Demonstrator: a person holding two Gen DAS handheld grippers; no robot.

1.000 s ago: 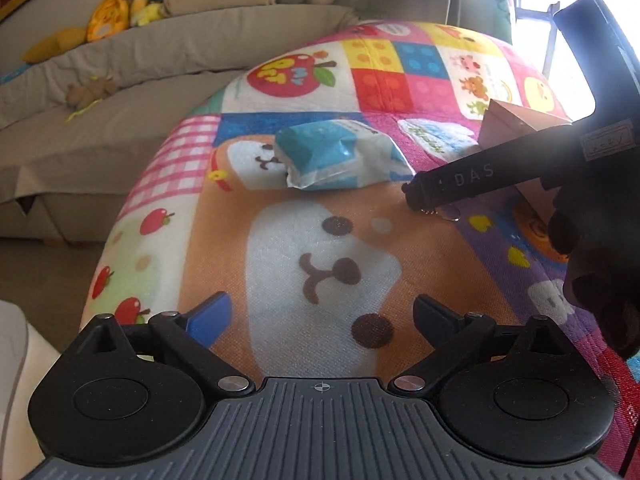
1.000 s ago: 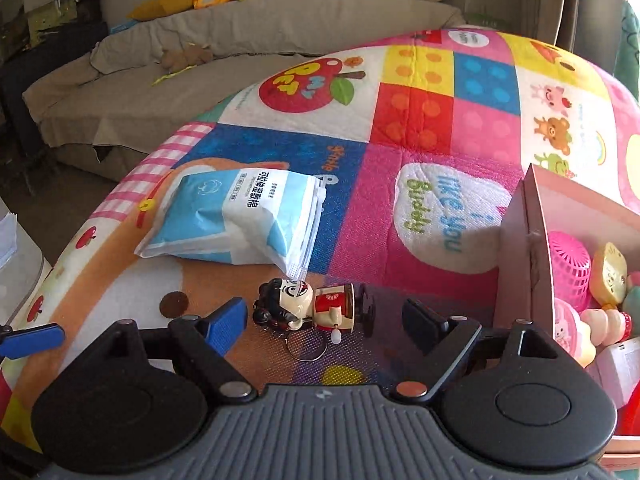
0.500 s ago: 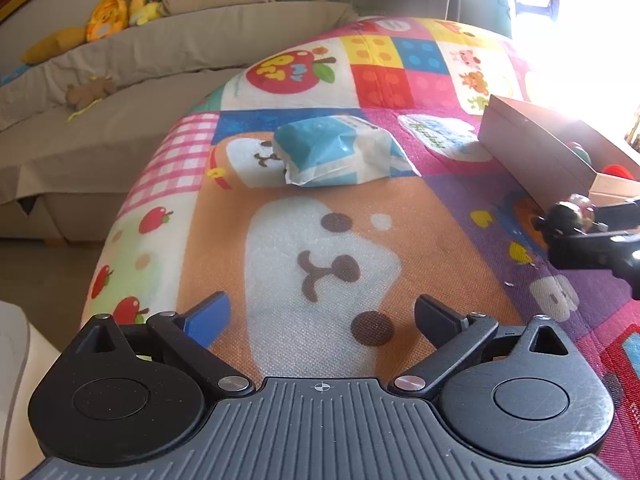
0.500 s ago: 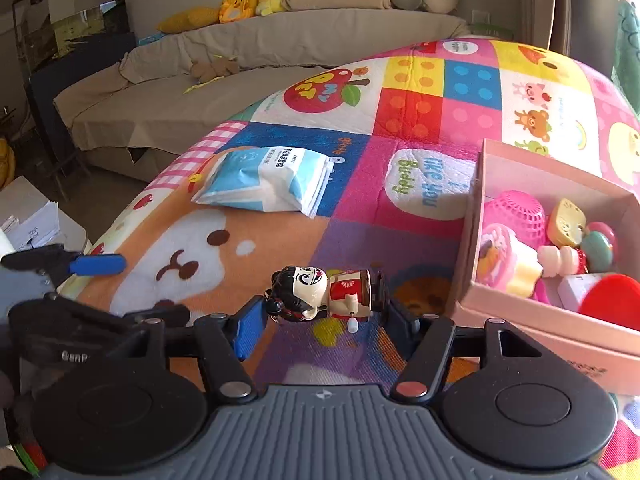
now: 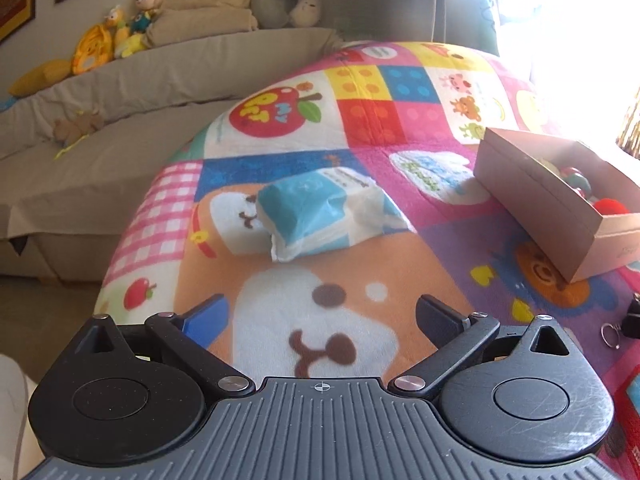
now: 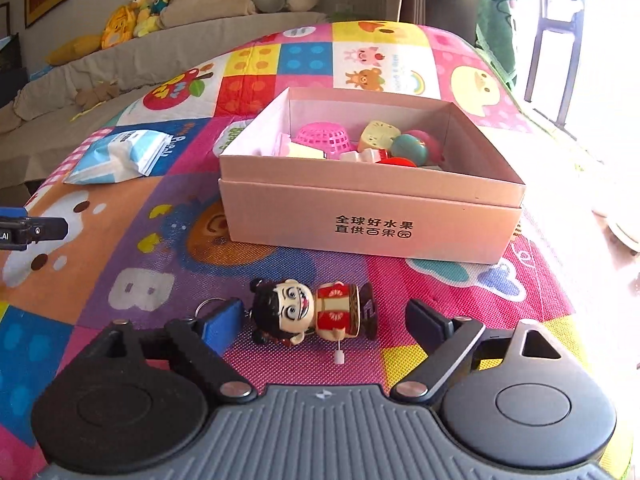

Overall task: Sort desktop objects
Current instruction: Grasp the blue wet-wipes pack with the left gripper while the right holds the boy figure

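Pink box [image 6: 372, 216], blue-and-white pack [image 5: 324, 210]

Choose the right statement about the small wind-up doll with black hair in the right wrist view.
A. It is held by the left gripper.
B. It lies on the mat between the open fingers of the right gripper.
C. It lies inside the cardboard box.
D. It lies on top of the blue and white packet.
B. The wind-up doll lies on the mat in front of the cardboard box, between the spread fingers of the right gripper, whose right pad stands clear of it.
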